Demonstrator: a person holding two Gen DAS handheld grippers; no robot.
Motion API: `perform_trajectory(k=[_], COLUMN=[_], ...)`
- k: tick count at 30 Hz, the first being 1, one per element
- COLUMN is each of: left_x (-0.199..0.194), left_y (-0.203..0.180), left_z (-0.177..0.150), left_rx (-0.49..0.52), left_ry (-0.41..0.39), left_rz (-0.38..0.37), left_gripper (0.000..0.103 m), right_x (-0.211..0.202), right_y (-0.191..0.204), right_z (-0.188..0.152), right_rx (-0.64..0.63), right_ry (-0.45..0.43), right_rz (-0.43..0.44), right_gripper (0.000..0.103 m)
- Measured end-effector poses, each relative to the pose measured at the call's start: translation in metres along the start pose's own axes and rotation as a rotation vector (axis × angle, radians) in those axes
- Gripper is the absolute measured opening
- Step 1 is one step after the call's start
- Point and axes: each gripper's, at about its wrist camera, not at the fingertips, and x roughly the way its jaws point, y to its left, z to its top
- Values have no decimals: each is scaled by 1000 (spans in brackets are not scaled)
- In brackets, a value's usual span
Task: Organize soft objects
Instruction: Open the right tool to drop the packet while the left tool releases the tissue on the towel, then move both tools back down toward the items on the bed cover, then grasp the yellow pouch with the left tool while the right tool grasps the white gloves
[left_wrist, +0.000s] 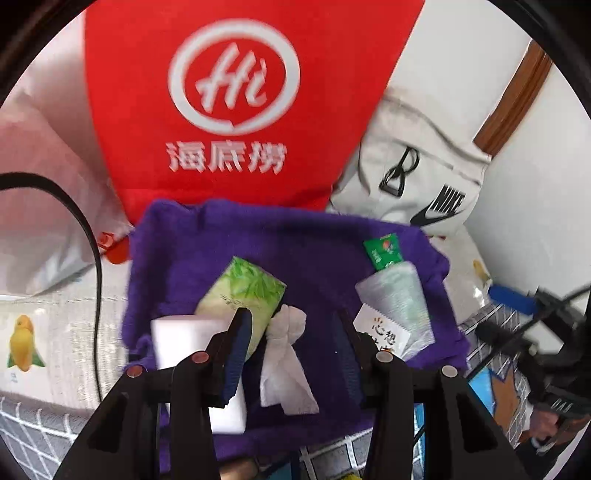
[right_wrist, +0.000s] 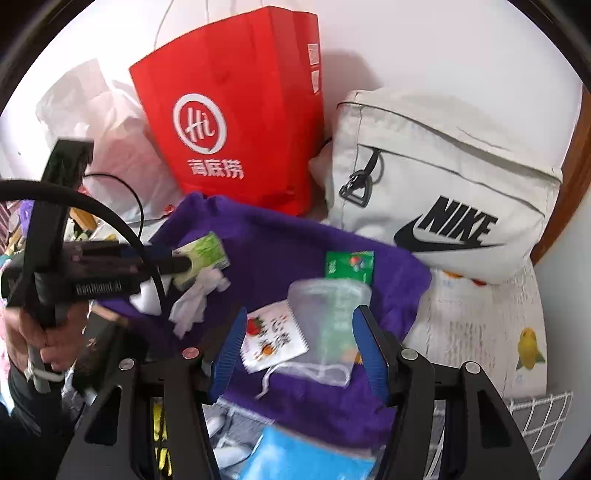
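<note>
**Both grippers open over purple towel, small soft items not yet gripped**

Red bag (left_wrist: 229, 103) and white Nike bag (right_wrist: 443, 177) stand beyond both sets of jaws, against the wall. Purple towel (left_wrist: 303, 243) spreads under and ahead of both grippers and carries all the small items.

Left gripper (left_wrist: 291, 332): jaws apart, nothing held. Green tissue pack (left_wrist: 243, 291) and white block (left_wrist: 177, 339) sit at and just outside its left finger; crumpled white tissue (left_wrist: 286, 354) lies between the fingers, nearer the left one.

Right gripper (right_wrist: 299, 350): jaws wide apart, empty. Clear mesh pouch (right_wrist: 325, 325) and printed sachet (right_wrist: 275, 338) lie between its fingers; green packet (right_wrist: 349, 264) lies beyond the tips.

To do the step well, likely: lower straight onto one item, centre it, close gently so towel pile is not pinched along. Pouch overlaps the sachet, so grabbing both is a risk.
</note>
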Motion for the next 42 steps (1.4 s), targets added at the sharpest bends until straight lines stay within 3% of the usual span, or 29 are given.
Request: perform_trajectory(k=[6, 12, 16, 19, 24, 29, 34, 42], left_x=[-49, -113, -135, -153, -157, -128, -104, -67], left_y=[-3, -13, -18, -22, -28, -31, -41, -52], left_z=[1, -15, -29, -47, -92, -138, -180, -207], left_rx=[-15, 18, 28, 55, 89, 58, 51, 24], left_ry=[-71, -193, -180, -176, -124, 17, 101, 192], left_rz=[-8, 27, 53, 59, 8, -31, -60, -32], left_gripper=[50, 60, 60, 68, 69, 69, 72, 73], right_x=[-34, -57, -62, -62, -70, -86, -100, -110], right_y=[19, 40, 59, 70, 72, 56, 39, 18], right_z=[-26, -65, -95, -115, -143, -165, -180, -194], right_rx=[8, 17, 6, 12, 40, 127, 169, 203], right_ry=[2, 35, 54, 75, 100, 88, 72, 60], right_rz=[35, 66, 87, 106, 118, 123, 90, 84], right_gripper=[59, 59, 59, 59, 59, 59, 59, 59])
